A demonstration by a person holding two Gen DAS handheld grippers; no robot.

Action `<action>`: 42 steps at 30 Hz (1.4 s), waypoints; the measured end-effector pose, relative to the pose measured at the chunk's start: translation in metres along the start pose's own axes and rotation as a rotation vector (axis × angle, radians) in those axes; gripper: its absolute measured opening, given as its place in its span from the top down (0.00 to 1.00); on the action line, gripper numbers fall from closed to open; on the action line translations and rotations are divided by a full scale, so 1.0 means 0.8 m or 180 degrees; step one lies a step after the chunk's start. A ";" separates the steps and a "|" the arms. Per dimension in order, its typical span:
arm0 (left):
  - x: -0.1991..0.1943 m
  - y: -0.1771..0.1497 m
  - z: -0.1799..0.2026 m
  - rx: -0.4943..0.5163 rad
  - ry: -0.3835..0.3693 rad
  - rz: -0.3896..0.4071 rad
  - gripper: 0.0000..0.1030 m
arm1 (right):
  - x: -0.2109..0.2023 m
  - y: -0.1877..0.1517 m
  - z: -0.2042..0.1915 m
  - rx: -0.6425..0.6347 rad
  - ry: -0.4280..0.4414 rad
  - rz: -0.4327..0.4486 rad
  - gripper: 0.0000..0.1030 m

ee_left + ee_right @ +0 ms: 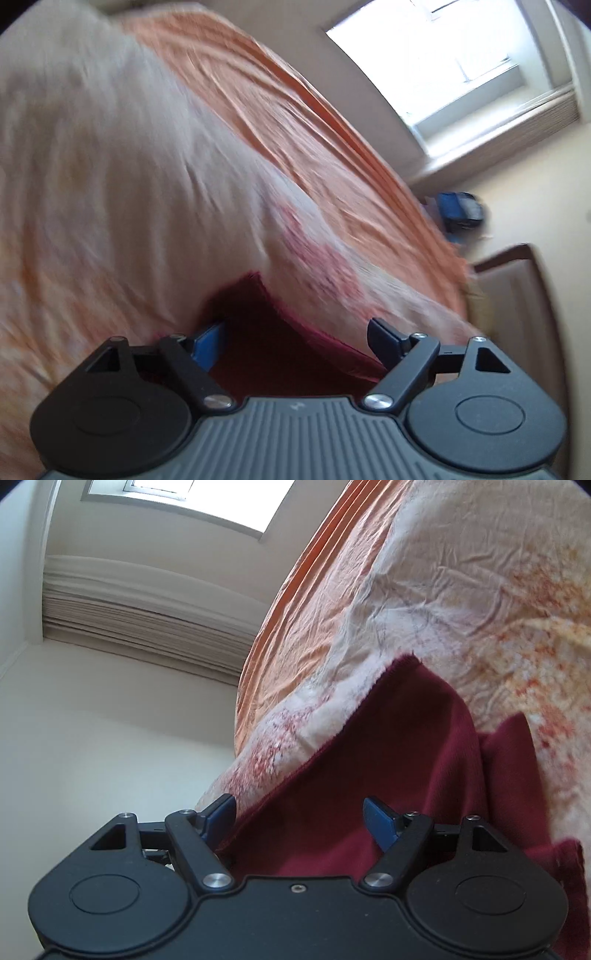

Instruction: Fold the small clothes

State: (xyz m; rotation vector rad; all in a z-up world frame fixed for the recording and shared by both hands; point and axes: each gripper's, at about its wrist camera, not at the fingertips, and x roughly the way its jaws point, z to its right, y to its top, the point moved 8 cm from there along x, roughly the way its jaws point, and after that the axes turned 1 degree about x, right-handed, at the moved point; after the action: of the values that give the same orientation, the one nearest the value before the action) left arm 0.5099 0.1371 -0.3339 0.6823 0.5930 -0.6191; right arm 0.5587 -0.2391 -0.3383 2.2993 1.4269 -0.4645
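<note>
1. The small piece of clothing is a dark red garment (388, 771) of soft, slightly fuzzy cloth with a stitched hem along its left edge. It lies on a bed, on top of a cream blanket (461, 590) with orange and red blotches, close to the bed's near edge.
2. In the right wrist view, going left to right: a pale wall, a window (199, 498) with a stack of pleated blind under it, an orange sheet (291, 627) along the bed's side, then the blanket and the garment. A second flap of the garment overlaps on the right, forming a fold.
3. The right gripper (299, 819) hovers over the garment with its blue-padded fingers (380, 823) spread wide; the pads press on nothing, so the cloth is released.
4. In the left wrist view the garment (273, 354) shows only as a dark red wedge just ahead of the left gripper (295, 343), which is likewise spread apart and grips nothing.
5. That view is badly smeared by motion blur, so the blanket's pattern is hard to read. The gripper bodies hide the garment's near part in both views, and its right side runs out of frame.
6. A blue object (461, 212) sits on the floor beyond the bed; I cannot tell what it is, or whether it holds anything.
</note>
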 end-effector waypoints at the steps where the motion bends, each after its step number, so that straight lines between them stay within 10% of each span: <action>1: 0.000 0.003 0.004 0.0101 0.0131 0.0017 0.17 | -0.001 0.002 -0.003 -0.0042 -0.0035 0.0033 0.24; 9: -0.001 -0.061 0.051 0.1175 0.0604 -0.0376 0.10 | 0.006 -0.036 -0.050 -0.1297 -0.0558 -0.0077 0.23; 17: -0.015 -0.104 0.034 0.1507 0.0785 -0.0503 0.09 | 0.027 -0.109 -0.057 -0.2761 -0.1193 -0.0278 0.23; 34: -0.168 -0.190 -0.038 0.1530 0.0463 -0.0461 0.11 | -0.170 -0.161 0.005 -0.2275 -0.1131 -0.0136 0.23; 42: -0.177 -0.215 -0.034 0.1538 0.0310 -0.0570 0.19 | -0.184 -0.182 0.043 -0.1877 -0.1119 -0.0185 0.46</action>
State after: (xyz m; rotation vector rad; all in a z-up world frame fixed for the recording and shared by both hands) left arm 0.2894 0.0960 -0.3227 1.1247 0.6038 -0.9140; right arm 0.3623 -0.3108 -0.3207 1.6236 1.2473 -0.3763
